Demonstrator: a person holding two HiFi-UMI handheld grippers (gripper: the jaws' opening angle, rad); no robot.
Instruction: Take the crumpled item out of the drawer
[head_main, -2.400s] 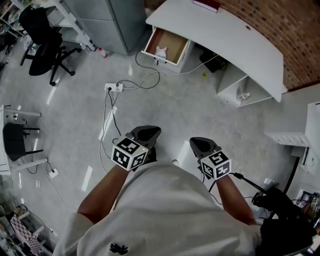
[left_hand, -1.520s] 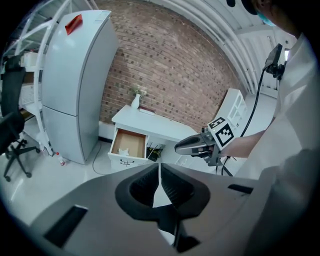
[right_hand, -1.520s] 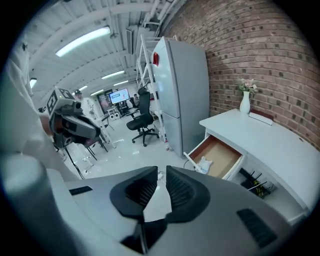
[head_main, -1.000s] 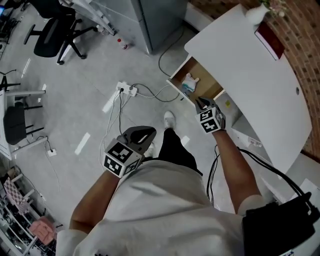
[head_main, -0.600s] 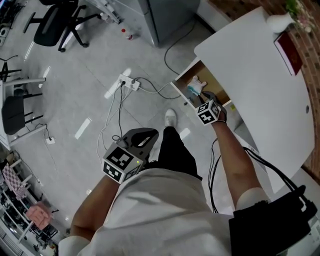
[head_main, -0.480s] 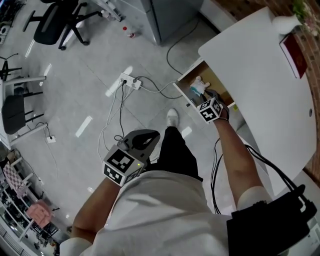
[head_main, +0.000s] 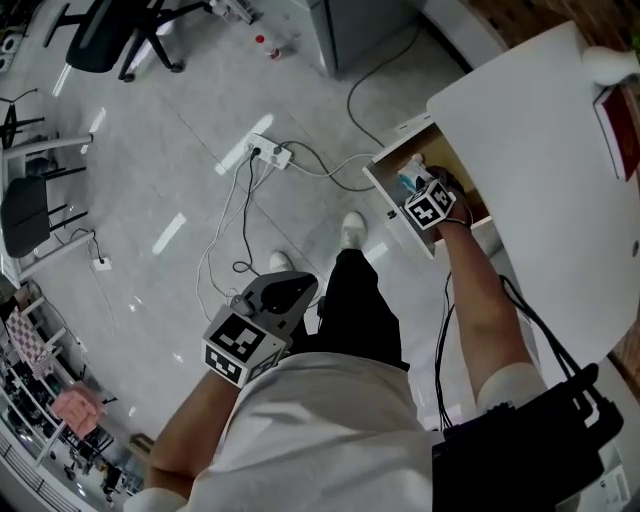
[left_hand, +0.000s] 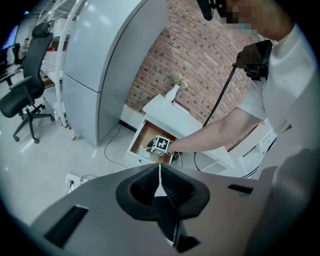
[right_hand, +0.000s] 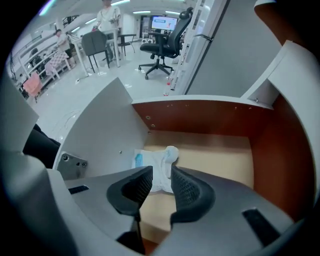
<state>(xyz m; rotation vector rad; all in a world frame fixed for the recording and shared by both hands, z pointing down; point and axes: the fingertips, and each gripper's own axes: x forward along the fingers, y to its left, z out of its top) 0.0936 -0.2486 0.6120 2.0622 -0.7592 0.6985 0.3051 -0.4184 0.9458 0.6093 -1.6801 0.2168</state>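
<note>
Right gripper (right_hand: 156, 176) hovering inside open drawer (right_hand: 215, 152), jaws just opening wide, framing white crumpled item (right_hand: 159, 159) without pressing it, left gripper (left_hand: 160, 172) hanging clenched and empty, well outside drawer.

The open brown wooden drawer (right_hand: 215, 152) under the curved white table (head_main: 540, 150) carries a crumpled white-and-blue item (right_hand: 158, 165) on its pale bottom, just beside its white side panel (right_hand: 107, 125).

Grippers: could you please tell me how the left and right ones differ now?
The left gripper hangs above the floor; the right gripper reaches into the drawer. The left's jaws are together; the right's stand apart, having just been opening, with the crumpled item ahead of the gap, unpressed. Both hold nothing.
</note>
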